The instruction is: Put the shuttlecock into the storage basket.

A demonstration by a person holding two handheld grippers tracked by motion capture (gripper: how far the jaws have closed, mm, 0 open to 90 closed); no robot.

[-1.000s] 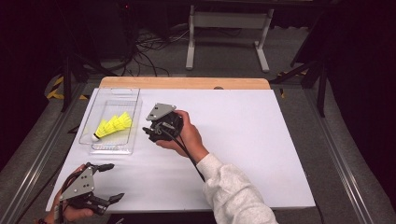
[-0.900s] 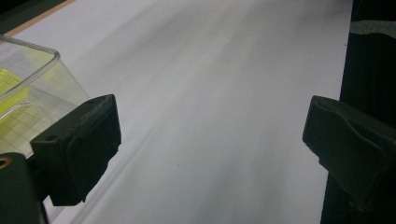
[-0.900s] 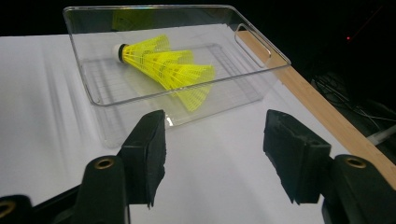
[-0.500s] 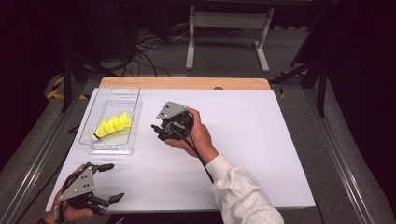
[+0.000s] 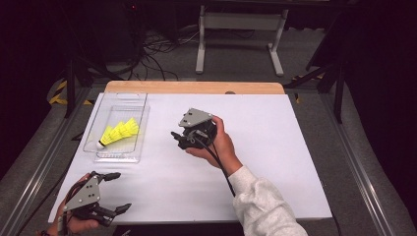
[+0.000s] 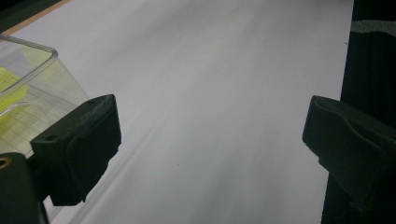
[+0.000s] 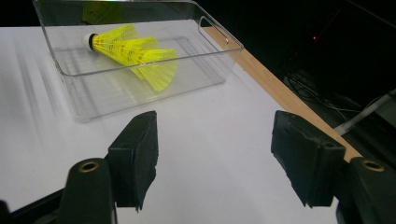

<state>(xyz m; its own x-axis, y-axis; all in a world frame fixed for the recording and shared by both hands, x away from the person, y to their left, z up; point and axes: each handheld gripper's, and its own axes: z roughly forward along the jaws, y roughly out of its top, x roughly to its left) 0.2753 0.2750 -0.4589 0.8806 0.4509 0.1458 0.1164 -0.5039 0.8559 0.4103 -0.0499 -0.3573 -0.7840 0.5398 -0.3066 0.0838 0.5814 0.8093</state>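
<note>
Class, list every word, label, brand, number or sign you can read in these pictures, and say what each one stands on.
None: no readable text stands on the clear tray, the yellow shuttlecocks, the white table or either claw.

From my seat, the clear plastic rectangular tray [image 6: 28, 79] is cut off by the left gripper view's left edge, its yellow contents only a blur, and the high view's bottom edge crops the person's left hand [image 5: 74, 223].
</note>
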